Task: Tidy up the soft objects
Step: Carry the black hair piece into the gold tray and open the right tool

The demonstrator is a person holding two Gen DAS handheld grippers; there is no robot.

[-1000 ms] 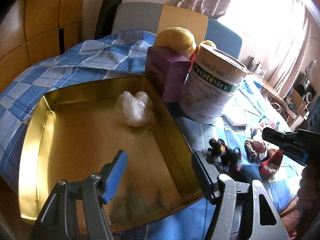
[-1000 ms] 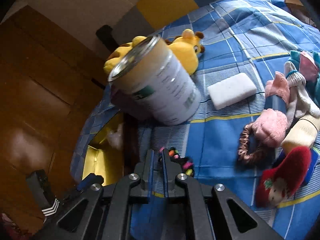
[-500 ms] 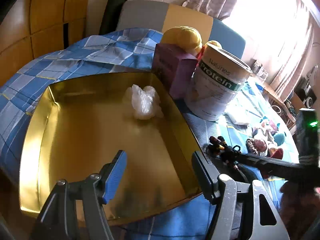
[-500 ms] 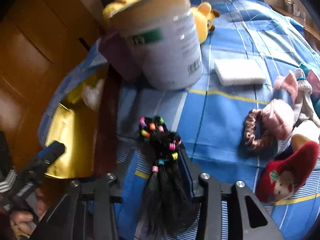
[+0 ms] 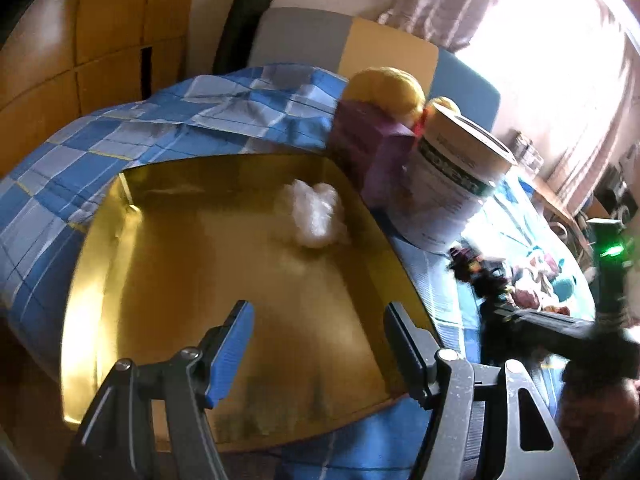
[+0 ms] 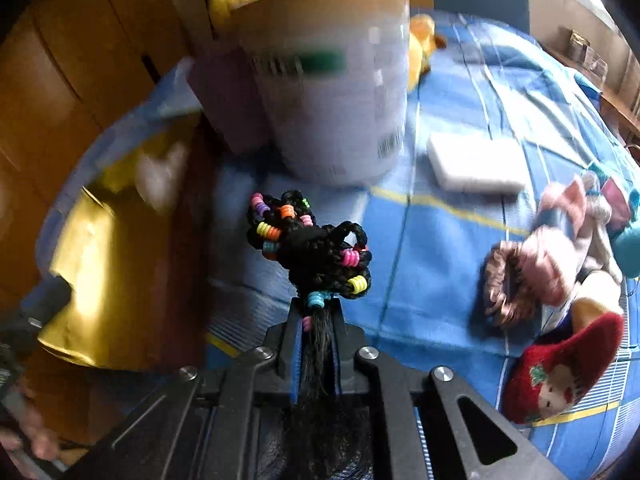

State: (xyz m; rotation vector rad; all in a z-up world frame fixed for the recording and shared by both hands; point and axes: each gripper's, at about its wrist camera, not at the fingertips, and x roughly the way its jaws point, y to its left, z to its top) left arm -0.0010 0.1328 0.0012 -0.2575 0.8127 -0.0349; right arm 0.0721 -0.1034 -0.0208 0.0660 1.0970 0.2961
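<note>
Right wrist view: right claw (image 6: pixel 316 344) clenched on beaded black braid (image 6: pixel 310 248); carry left, release over gold tray (image 6: pixel 92 248); left claw (image 5: pixel 318 344) released.

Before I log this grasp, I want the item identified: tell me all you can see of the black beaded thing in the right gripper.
The black braided hairpiece is a knot of plaited black strands strung with bright plastic beads: pink, yellow, orange, purple, turquoise. Its loose hair tail runs back between the fingers of the right gripper, which is shut on it. The knot sticks out past the fingertips, above the blue checked bedspread.
</note>
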